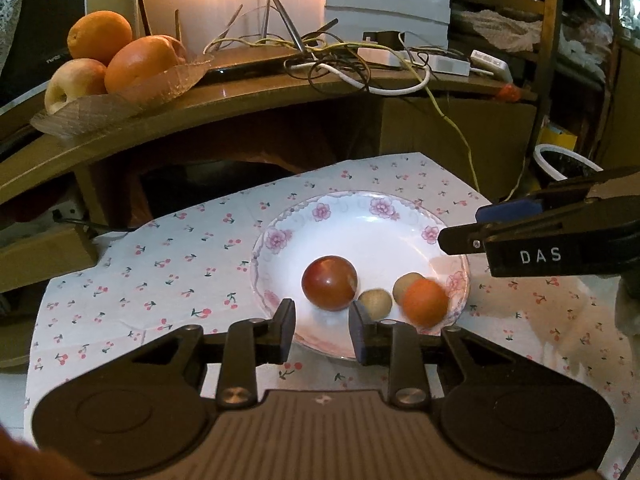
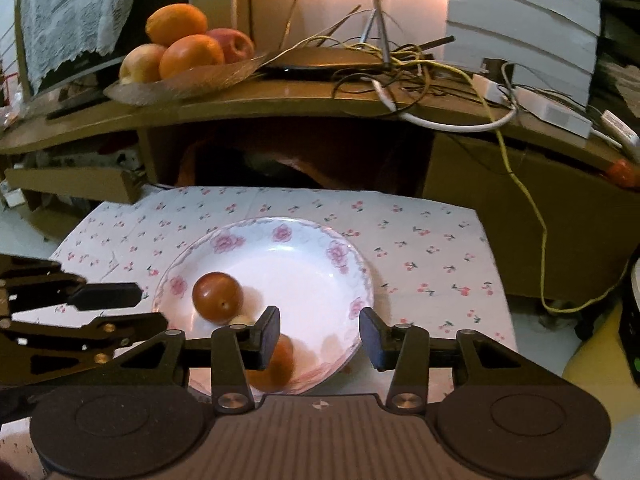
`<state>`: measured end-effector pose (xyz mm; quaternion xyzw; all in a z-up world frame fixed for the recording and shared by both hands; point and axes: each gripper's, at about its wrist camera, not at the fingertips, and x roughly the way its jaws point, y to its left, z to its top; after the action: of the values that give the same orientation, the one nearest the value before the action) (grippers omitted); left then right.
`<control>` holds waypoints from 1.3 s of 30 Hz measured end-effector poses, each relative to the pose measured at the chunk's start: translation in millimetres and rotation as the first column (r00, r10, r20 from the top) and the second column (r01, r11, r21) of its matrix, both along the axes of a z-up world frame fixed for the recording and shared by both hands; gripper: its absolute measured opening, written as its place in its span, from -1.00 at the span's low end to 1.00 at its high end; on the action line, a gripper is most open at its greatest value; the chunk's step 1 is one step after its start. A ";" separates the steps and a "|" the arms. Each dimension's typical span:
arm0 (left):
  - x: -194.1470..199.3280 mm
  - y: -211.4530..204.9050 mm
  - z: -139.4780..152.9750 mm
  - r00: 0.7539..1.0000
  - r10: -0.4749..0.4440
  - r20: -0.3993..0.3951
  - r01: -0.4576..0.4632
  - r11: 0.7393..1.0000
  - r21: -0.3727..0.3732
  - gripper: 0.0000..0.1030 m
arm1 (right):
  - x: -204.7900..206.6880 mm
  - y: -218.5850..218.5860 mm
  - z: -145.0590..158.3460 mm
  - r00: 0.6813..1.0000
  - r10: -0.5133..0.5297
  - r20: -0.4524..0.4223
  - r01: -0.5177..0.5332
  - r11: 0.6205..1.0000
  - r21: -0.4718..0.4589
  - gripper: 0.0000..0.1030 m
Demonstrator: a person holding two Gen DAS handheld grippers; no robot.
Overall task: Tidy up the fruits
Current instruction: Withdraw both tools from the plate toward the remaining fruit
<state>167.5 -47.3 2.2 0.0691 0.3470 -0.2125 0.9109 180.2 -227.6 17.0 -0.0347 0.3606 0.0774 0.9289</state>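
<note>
A white floral plate (image 1: 360, 220) (image 2: 288, 256) lies on a cherry-print cloth. In it are a dark red round fruit (image 1: 329, 282) (image 2: 217, 297), two small tan fruits (image 1: 375, 304) and a blurred orange fruit (image 1: 425, 302) (image 2: 276, 364) near the rim. My left gripper (image 1: 322, 330) is open and empty at the plate's near edge, in front of the red fruit. My right gripper (image 2: 320, 336) is open and empty above the plate's near rim, with the orange fruit just below its left finger. It shows in the left wrist view (image 1: 464, 228) over the plate's right rim.
A wooden shelf (image 1: 248, 100) behind holds a glass dish (image 2: 180, 84) of oranges and apples, tangled cables (image 2: 420, 68) and white adapters. A small orange fruit (image 2: 622, 172) lies on the shelf's right end. A cardboard box (image 1: 40, 252) sits left; a white-rimmed container (image 1: 560, 160) right.
</note>
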 end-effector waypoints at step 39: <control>-79.0 51.7 -19.3 0.994 0.036 -0.103 -0.028 0.997 0.078 -0.30 | -72.9 53.7 -19.6 0.931 0.344 -0.124 -0.351 0.936 -0.033 -0.07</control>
<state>88.5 4.3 -17.1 0.0873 0.4029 -0.1880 0.8915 107.3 -174.0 -2.6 -0.1185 0.4043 0.2327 0.8765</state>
